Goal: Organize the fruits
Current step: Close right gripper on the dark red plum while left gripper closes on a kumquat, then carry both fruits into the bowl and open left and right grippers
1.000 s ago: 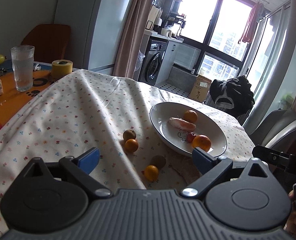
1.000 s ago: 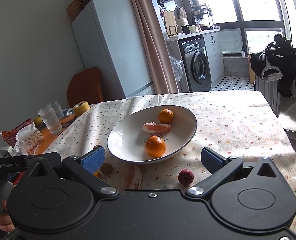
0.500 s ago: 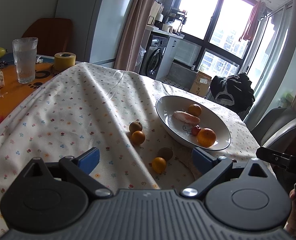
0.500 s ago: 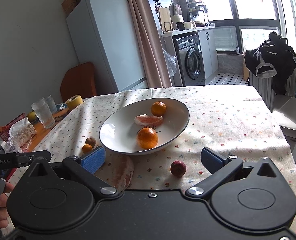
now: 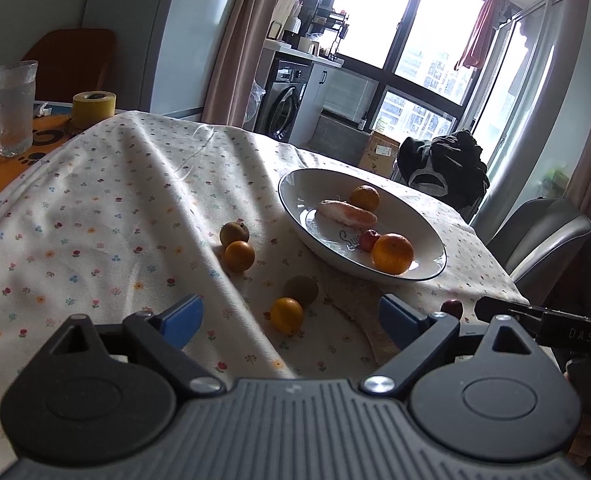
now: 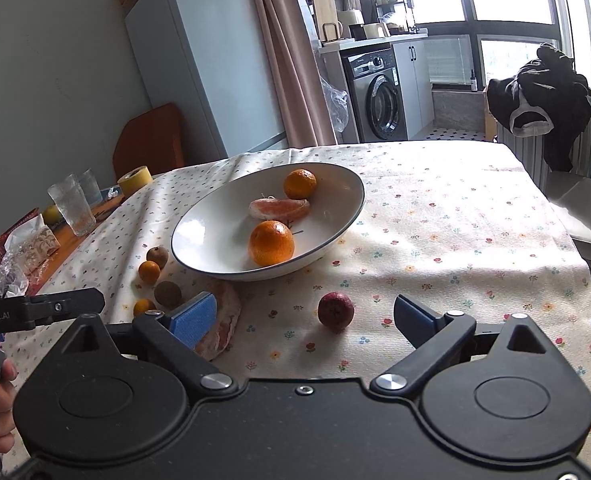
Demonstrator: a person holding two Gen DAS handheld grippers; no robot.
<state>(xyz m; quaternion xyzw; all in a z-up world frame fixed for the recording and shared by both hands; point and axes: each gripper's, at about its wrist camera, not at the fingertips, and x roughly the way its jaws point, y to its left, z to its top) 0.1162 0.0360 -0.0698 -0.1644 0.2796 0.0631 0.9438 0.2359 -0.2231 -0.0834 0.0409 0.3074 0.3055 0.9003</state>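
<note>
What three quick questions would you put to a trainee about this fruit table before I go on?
1. True or false: the right gripper holds a fruit.
2. How many small oranges lie on the tablecloth, outside the bowl? A one, B two, C four.
3. Fill in: the dark red fruit on the tablecloth lies ahead of the open jaws of the ___ gripper.
Key: 1 false; 2 B; 3 right.
</note>
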